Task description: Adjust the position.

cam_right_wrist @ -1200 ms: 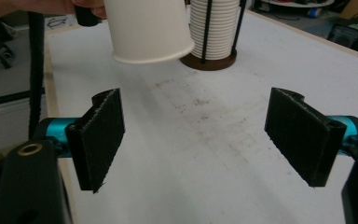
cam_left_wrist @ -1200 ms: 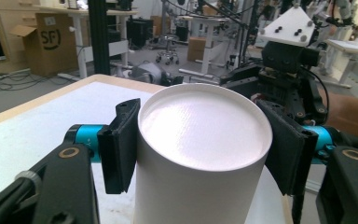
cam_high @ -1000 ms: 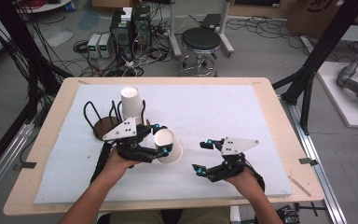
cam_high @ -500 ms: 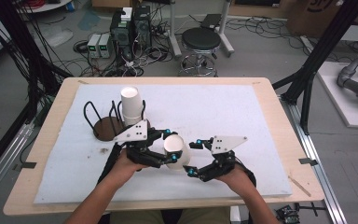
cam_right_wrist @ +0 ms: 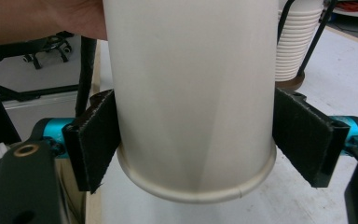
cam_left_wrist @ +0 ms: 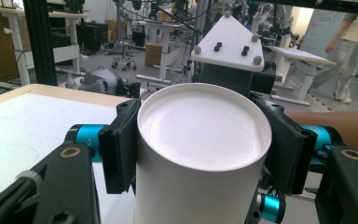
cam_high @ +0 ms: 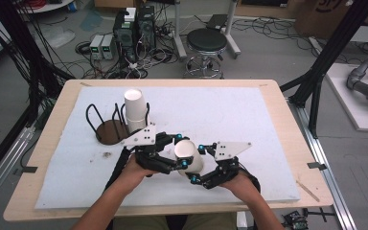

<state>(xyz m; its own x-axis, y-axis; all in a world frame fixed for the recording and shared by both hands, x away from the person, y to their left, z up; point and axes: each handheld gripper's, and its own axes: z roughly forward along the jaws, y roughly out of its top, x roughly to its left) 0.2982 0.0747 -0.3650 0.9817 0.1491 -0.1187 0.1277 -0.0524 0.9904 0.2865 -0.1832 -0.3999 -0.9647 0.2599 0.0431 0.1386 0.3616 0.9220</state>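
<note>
Cup (cam_high: pixel 188 154) sits between my two grippers, near the table's front middle, lifted off the white mat (cam_high: pixel 249 124) and lying tilted. Left gripper (cam_high: pixel 178 152): pads pressed on both sides of the cup near its closed base, which faces the left gripper view (cam_left_wrist: pixel 200 135); clamped on it. Right gripper (cam_high: pixel 197 163): jaws bracket the cup at its rim end; in the right gripper view the rolled rim (cam_right_wrist: pixel 196 186) hangs low between the pads (cam_right_wrist: pixel 98 140). Left pad looks to touch the wall, right pad stands just beside it with a thin gap, so I cannot tell whether this one grips or only frames the cup. Both forearms come in from the table's near edge, hands (cam_high: pixel 134 167) low, grippers angled toward each other. Behind the left gripper: a wire rack (cam_high: pixel 110 125) on a dark round base, holding a stack of cups (cam_high: pixel 135 109), upright, well clear of the held cup. Stool (cam_high: pixel 206 43) and cables on the floor beyond the table.
</note>
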